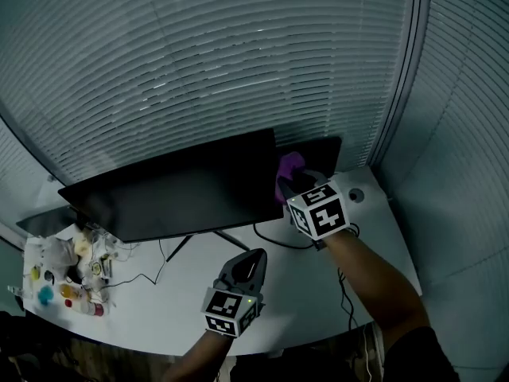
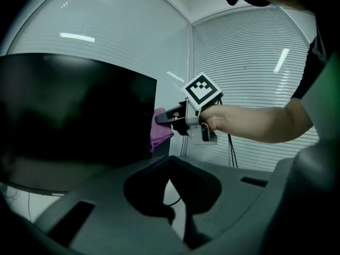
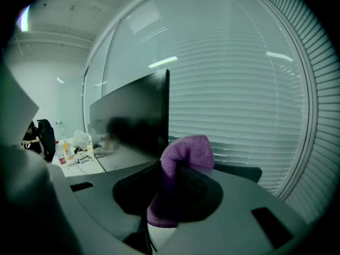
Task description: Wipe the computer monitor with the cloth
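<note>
Left gripper (image 1: 253,259) hangs in front of the monitor (image 1: 183,185), jaws together on nothing. My right gripper (image 1: 293,183) is clamped on the purple cloth (image 1: 288,165) at the monitor's right edge. I should lay the cloth flat on the screen, press lightly, and sweep leftward in overlapping rows without tipping the monitor.

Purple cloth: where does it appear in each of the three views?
Head view: fuzzy purple cloth right of centre, at the wide black monitor's right edge.
Left gripper view: cloth at centre, at the same edge.
Right gripper view: cloth at lower centre, gripped by the right gripper.
Shared landmark: the monitor, its right edge.
</note>
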A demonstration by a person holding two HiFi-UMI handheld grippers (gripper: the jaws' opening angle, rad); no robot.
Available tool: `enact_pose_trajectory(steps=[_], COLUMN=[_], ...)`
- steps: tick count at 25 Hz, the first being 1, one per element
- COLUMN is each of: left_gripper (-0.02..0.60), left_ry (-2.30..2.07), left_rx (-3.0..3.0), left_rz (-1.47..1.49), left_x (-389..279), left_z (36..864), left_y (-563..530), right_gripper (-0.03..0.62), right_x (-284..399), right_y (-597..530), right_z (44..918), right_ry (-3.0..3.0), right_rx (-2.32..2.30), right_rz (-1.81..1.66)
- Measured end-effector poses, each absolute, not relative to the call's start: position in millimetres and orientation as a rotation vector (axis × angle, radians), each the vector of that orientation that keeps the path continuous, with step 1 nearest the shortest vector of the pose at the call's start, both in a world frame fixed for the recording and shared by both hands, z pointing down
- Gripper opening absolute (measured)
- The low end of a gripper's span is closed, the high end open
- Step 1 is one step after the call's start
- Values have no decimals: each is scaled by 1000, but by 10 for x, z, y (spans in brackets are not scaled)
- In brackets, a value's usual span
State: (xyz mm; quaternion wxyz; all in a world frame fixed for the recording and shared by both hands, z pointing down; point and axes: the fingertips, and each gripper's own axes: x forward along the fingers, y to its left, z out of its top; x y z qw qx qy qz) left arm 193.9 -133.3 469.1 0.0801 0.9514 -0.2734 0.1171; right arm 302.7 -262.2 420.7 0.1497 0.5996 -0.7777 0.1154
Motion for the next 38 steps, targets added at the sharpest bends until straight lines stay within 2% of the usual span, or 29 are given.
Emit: enact_pose_trajectory(steps=[24, 38], left_gripper=[5, 5], left_ry=[-843, -879], left_rx=[2621, 2578], left_rz=[544, 570], left_x=[1745, 1560], left_z=[5816, 5944], left_y=[-1286, -1246], right_gripper=[95, 95], right_x=[2972, 2791], right_y=[-2465, -2365], right_z=[6258, 6670], right_ry=[-2111, -2103], right_rx=[1630, 1598], right_rz=[744, 905])
